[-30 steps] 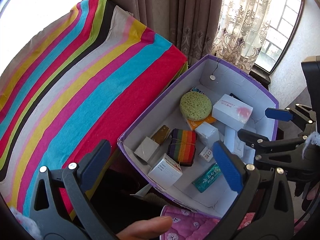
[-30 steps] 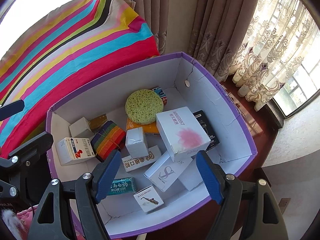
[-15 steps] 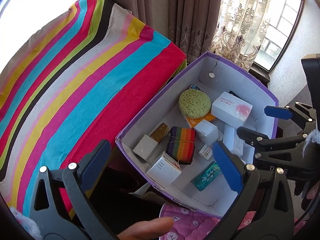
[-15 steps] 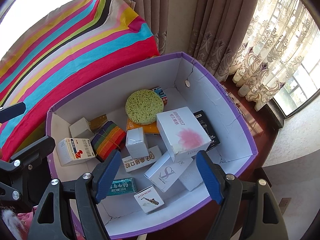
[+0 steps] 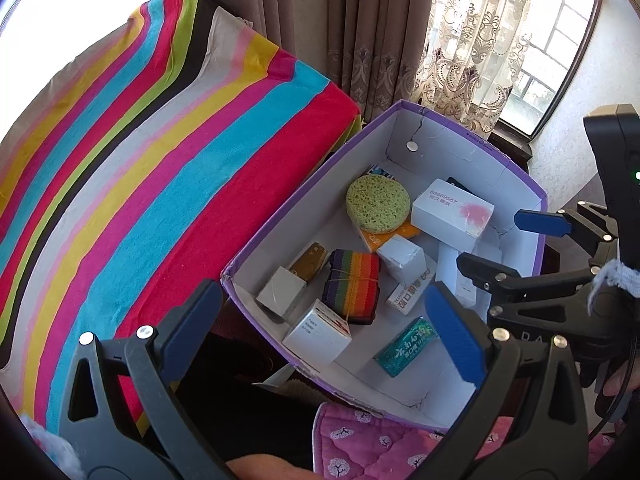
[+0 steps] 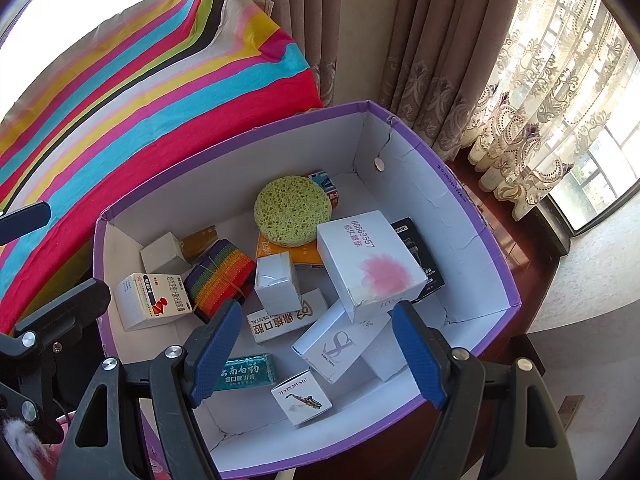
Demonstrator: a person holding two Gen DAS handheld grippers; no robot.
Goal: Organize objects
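Note:
A purple cardboard box (image 5: pixel 312 189) (image 6: pixel 240 188) with white inner walls holds several small items. Among them are a round green sponge (image 5: pixel 378 204) (image 6: pixel 292 210), a rainbow-striped bundle (image 5: pixel 352 284) (image 6: pixel 222 272), a white carton with a pink flower (image 5: pixel 452 208) (image 6: pixel 368 260) and a teal packet (image 5: pixel 406 340) (image 6: pixel 244 372). My left gripper (image 5: pixel 320 312) (image 6: pixel 52 256) hovers open over the box's near left corner, holding nothing. My right gripper (image 6: pixel 316 316) (image 5: pixel 508 244) hangs open above the near right part of the box, also holding nothing.
A surface draped in a bright striped cloth (image 5: pixel 140 160) (image 6: pixel 120 100) lies left of the box. Brown and lace curtains (image 6: pixel 460 60) and a window stand behind. Pink quilted fabric (image 5: pixel 380 440) lies under the near edge. A fingertip (image 5: pixel 264 470) shows at the bottom.

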